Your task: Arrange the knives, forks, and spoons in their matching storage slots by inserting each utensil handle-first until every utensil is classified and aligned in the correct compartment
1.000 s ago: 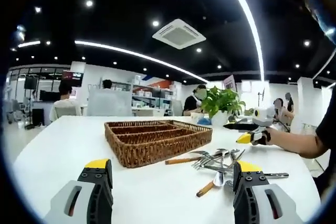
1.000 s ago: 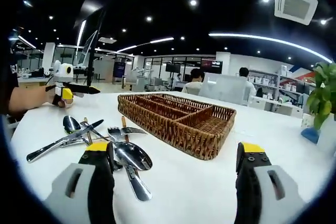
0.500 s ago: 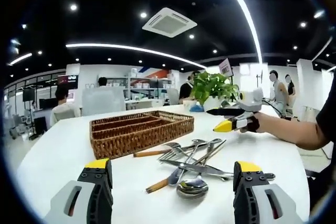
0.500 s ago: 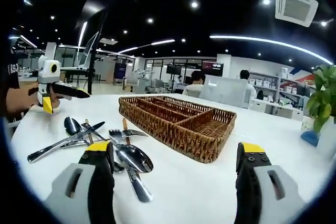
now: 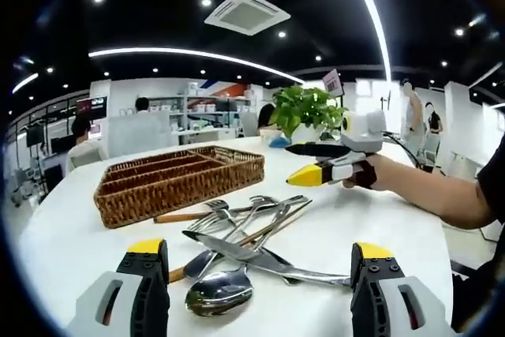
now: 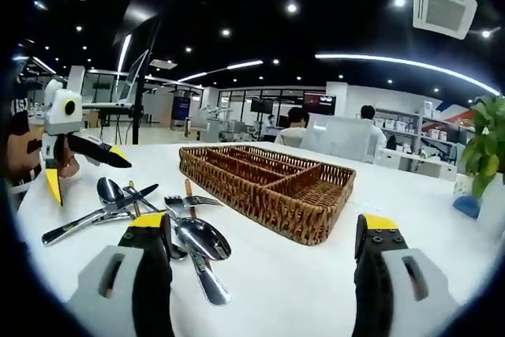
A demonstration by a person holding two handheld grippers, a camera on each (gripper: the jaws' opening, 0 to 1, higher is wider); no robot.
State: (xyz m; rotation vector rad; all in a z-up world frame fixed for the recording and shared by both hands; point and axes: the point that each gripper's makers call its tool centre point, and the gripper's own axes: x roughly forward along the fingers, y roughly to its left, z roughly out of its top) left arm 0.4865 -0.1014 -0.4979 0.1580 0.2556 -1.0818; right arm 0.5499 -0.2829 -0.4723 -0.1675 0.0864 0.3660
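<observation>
Sorting hasn't started: both claws, left claw (image 5: 260, 290) and right claw (image 6: 264, 274), are spread empty; next, grab something from the cutlery pile (image 5: 237, 238) for the wicker tray (image 6: 268, 179)

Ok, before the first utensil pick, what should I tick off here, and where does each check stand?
1. Wicker tray compartments free of utensils: ok.
2. Utensil pile within reach, ahead of the left gripper: ok.
3. Left gripper open, holding nothing: ok.
4. Right gripper open, holding nothing: ok.
5. A single utensil separable from the pile: not ok, the knife lies crossed over other pieces.
6. Which compartment takes which utensil: cannot tell.
</observation>
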